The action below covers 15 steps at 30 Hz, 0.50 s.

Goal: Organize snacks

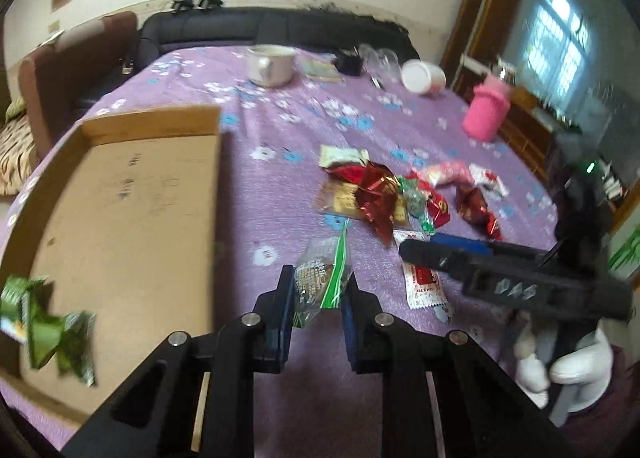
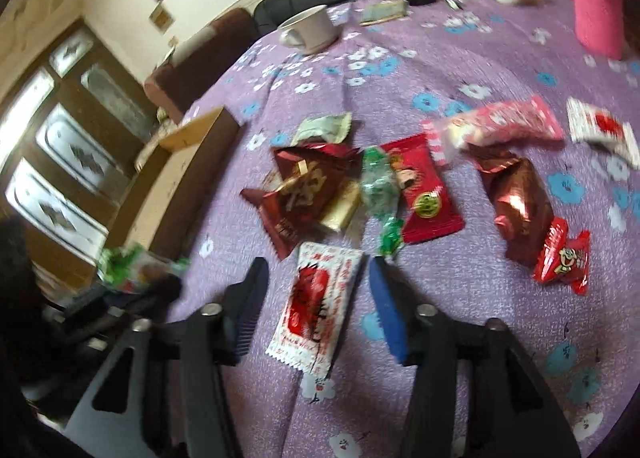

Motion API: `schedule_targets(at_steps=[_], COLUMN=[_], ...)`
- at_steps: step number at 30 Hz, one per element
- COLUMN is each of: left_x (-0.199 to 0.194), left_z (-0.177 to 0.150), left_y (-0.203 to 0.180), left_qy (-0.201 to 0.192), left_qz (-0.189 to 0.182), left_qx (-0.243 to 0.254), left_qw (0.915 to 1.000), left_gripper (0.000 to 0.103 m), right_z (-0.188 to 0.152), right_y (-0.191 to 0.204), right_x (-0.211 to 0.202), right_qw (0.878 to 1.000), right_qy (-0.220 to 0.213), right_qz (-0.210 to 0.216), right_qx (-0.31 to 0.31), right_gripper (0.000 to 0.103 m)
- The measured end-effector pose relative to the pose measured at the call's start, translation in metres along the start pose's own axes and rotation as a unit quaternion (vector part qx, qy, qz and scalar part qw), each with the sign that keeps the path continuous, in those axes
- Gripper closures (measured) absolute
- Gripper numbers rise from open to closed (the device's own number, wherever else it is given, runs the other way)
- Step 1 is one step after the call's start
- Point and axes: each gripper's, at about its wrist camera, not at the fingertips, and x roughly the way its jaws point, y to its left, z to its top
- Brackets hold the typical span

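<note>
Between the spread fingers of the right gripper (image 2: 318, 290), one white and red sachet (image 2: 314, 308) is seen lying flat on the purple flowered tablecloth (image 2: 460, 69), not gripped. One clear packet with a green stripe (image 1: 322, 284) is pinched by the left gripper (image 1: 320, 296) beside the shallow cardboard tray (image 1: 132, 193), in which two green wrappers (image 1: 48, 326) are counted. About nine loose snacks (image 2: 348, 185) are scattered mid-table. One white mug (image 1: 270, 65) and one pink container (image 1: 486, 111) are set beyond.
</note>
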Motion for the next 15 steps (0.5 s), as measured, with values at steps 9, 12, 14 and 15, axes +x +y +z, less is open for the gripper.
schedule_targets(at_steps=[9, 12, 14, 15], left_x=[-0.04, -0.046, -0.045, -0.044], left_z=[-0.018, -0.024, -0.027, -0.028], left_y=[0.054, 0.073, 0.084, 0.089], left_qy=[-0.03, -0.032, -0.03, -0.027], left_qz=[0.018, 0.026, 0.029, 0.031], left_qx=[-0.06, -0.085, -0.1, -0.107], left_qw=[0.9976, 0.9955, 0.9941, 0.9934], left_gripper=[0.083, 0.083, 0.083, 0.083], right_z=[-0.015, -0.016, -0.018, -0.019], right_y=[0.042, 0.033, 0.032, 0.033], right_x=[0.01, 0.002, -0.002, -0.006], right_qw=[0.987, 0.992, 0.993, 0.993], right_qy=[-0.001, 0.004, 0.002, -0.001], right_qz=[-0.126, -0.11, -0.103, -0.101], right_qx=[-0.094, -0.069, -0.061, -0.058], right_gripper=[0.069, 0.074, 0.075, 0.075])
